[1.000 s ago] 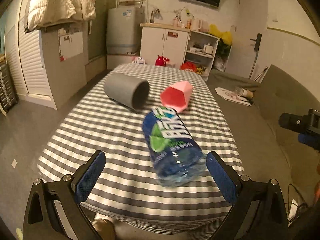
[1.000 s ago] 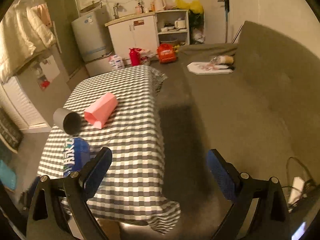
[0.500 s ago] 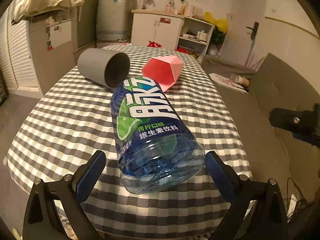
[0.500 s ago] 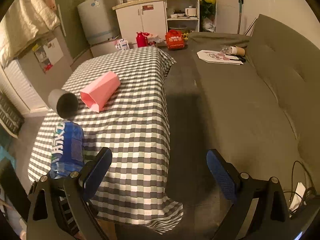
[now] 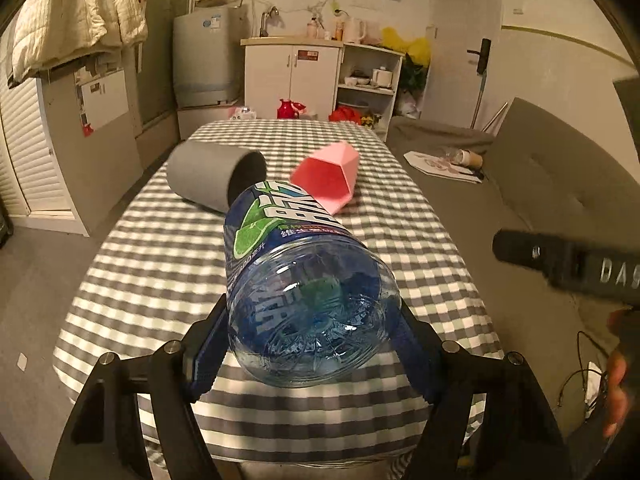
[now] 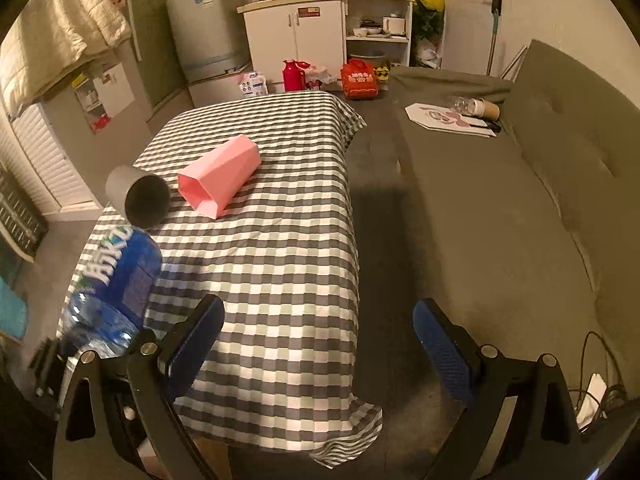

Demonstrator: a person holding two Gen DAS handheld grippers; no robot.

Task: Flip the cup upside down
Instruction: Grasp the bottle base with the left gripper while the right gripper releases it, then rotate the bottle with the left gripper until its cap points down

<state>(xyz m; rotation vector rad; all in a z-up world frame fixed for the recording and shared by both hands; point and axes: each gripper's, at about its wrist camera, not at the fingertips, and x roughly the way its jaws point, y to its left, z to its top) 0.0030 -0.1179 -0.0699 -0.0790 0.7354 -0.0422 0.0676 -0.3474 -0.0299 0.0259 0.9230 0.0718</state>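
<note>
On a checked tablecloth [image 6: 280, 280] beside a grey sofa [image 6: 520, 220], left jaws clamping blue bottle [image 5: 304, 300], right jaws spread.

Bottle [image 5: 296, 280] before cups [image 5: 212, 180] (touching, perhaps)

A grey cup [image 5: 208, 178], pink cup [image 5: 328, 178] and blue-labelled bottle [image 5: 296, 272] lie on a grey-and-white checked tablecloth [image 6: 280, 264].
</note>
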